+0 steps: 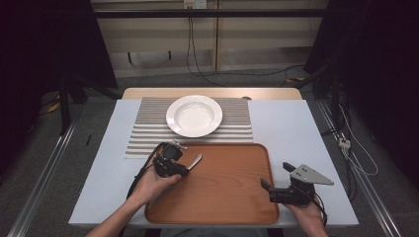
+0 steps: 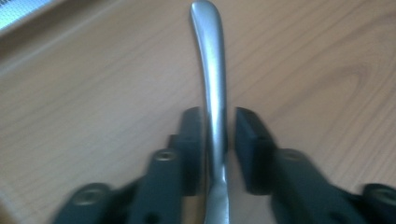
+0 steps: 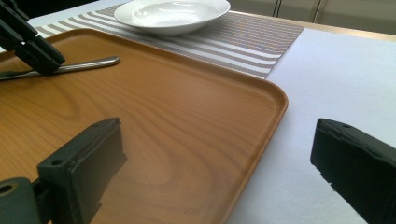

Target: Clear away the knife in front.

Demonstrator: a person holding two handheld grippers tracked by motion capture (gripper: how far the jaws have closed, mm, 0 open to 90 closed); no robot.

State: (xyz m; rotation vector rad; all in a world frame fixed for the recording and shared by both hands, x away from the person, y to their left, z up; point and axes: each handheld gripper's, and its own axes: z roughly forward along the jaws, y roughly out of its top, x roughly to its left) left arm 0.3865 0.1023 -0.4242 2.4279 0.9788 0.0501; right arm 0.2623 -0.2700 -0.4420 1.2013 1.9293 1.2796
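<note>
Grey floor and dark curtains surround your table point(image 1: 296, 128), which is covered in pale sheeting with a striped placemat point(image 1: 148, 133) at its far side. On that mat sits a white bowl point(image 1: 193, 115), just beyond the far rim of the wooden tray point(image 1: 222, 197); take the tray as your landmark for everything else.

Your left forearm comes in from the near edge and angles toward the tray's near-left corner, the hand wrapped around the left gripper point(image 1: 184, 169) from below and behind. That gripper hangs over the tray's far-left part, pointing toward the tray's far-right. Its fingers point(image 2: 191, 140) stand on either side of a metal utensil handle point(image 2: 212, 93): one finger touches the handle, the other shows a thin gap, so you have it pinched loosely at best. The handle runs straight out past the fingertips, low over the tray's wood; which kind of utensil it is cannot be told, since its working end is hidden.

Your right hand enters at the tray's near-right corner, holding the right gripper point(image 1: 276, 175) level, aimed toward the tray's far-left. Its fingers point(image 3: 84, 163) are spread wide with nothing between them, one over the tray's wood, the other outside the tray's right rim above the table.
</note>
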